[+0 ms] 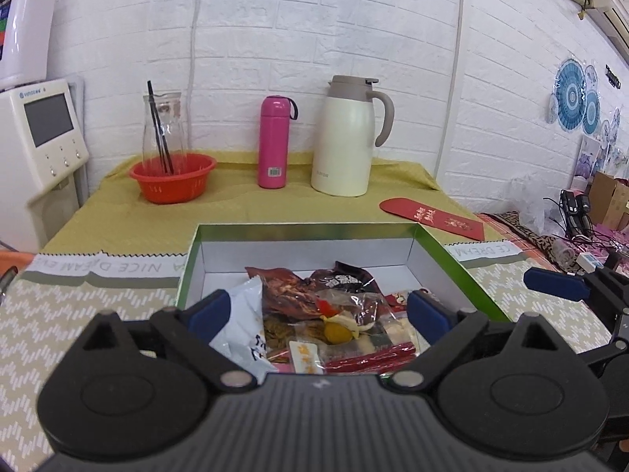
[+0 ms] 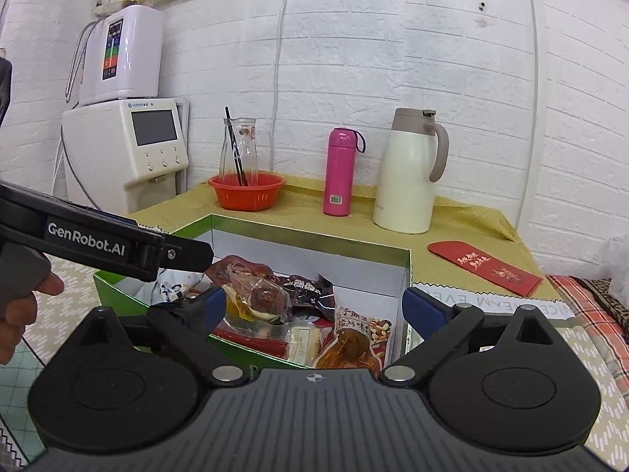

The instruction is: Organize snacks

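Note:
A green box with a white inside [image 1: 306, 230] [image 2: 314, 242] lies on the table right in front of both grippers. Several snack packets lie heaped in it: a white bag [image 1: 240, 326], dark brown packets [image 1: 287, 287], red sticks [image 1: 373, 358], a clear-wrapped brown snack [image 2: 263, 295] and an orange nut packet [image 2: 354, 338]. My left gripper [image 1: 318, 310] hangs open over the box's near side, its blue pads clear of the packets. My right gripper [image 2: 318, 305] is open at the box's right near corner, holding nothing. A hand [image 2: 23, 306] carries the left gripper [image 2: 118, 244].
Along the back wall stand an orange basin [image 1: 173, 175] with a glass carafe holding chopsticks, a pink flask [image 1: 273, 141] and a cream thermos jug [image 1: 346, 137]. A red envelope [image 1: 432, 218] lies right of the box. A water dispenser [image 2: 129, 149] stands left of the table.

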### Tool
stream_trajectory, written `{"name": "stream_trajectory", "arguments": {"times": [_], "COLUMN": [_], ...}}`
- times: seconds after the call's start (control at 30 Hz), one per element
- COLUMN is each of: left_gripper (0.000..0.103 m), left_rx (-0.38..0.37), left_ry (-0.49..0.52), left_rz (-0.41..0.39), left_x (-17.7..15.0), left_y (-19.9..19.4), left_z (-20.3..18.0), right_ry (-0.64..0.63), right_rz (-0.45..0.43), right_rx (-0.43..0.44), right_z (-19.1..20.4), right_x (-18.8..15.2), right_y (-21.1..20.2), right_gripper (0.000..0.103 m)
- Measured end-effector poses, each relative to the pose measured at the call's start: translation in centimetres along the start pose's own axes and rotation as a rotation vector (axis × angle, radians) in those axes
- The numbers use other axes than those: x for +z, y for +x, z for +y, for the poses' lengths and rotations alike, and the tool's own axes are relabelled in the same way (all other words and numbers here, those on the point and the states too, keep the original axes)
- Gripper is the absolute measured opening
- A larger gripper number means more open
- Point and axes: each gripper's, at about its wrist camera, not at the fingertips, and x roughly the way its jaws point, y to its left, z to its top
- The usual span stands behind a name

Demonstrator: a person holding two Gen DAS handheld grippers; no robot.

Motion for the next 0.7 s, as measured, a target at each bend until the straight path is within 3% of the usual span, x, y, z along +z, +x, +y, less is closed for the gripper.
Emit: {"name": "stream_trajectory", "arguments": {"times": [0.4, 0.7], "left_gripper": [0.095, 0.095], "left_rx": [-0.080, -0.129], "left_ry": [-0.065, -0.037], "left_rz": [0.025, 0.157], "left_x": [-1.9, -6.5], "left_y": [-5.9, -6.3], "left_z": [0.7, 0.9], "right_ry": [-0.034, 0.020], "right_rz": [-0.009, 0.081], "right_rx": [0.019, 0.087], "right_z": [2.9, 4.8], "right_x": [-0.2, -4.9], "right_y": [-6.9, -8.5], "right_gripper": [0.103, 0.103]}}
